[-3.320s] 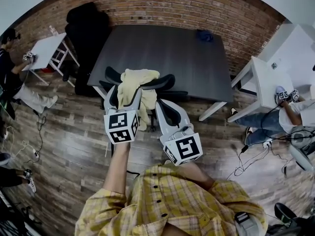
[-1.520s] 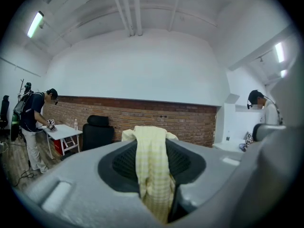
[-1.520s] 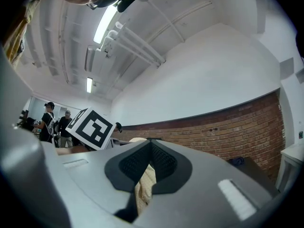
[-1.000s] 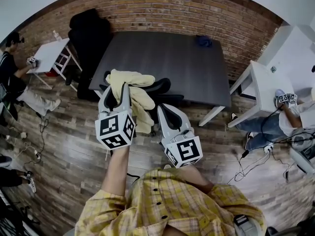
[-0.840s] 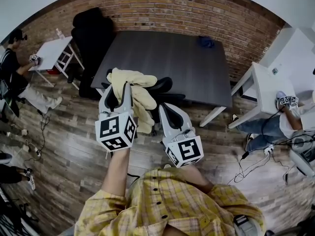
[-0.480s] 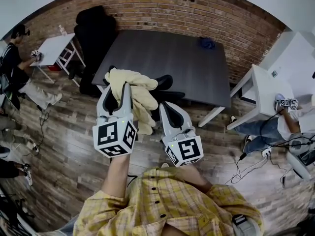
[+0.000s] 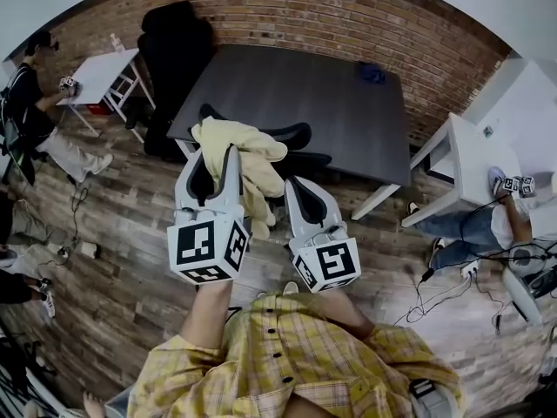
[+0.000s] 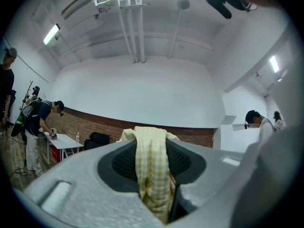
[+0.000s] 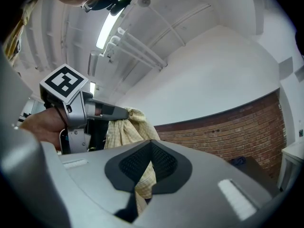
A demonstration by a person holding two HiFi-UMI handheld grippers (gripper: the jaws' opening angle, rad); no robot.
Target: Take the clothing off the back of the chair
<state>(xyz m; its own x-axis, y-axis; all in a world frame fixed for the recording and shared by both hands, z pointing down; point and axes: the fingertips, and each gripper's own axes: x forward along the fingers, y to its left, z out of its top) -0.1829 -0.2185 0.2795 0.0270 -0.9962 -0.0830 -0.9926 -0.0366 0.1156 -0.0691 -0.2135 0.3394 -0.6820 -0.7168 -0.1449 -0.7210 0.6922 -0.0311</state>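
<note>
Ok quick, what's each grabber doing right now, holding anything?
Left gripper: closed, holding the yellow checked cloth.
Right gripper: closed on a hanging part of the same cloth.

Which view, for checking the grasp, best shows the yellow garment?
The left gripper view: the yellow garment sits pinched between its jaws. Head view shows it bunched near the chair; right gripper view shows another fold pinched.

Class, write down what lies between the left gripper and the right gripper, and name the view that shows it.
The yellow garment hangs between the left gripper and the right gripper, both clamped on it. The head view shows this.
</note>
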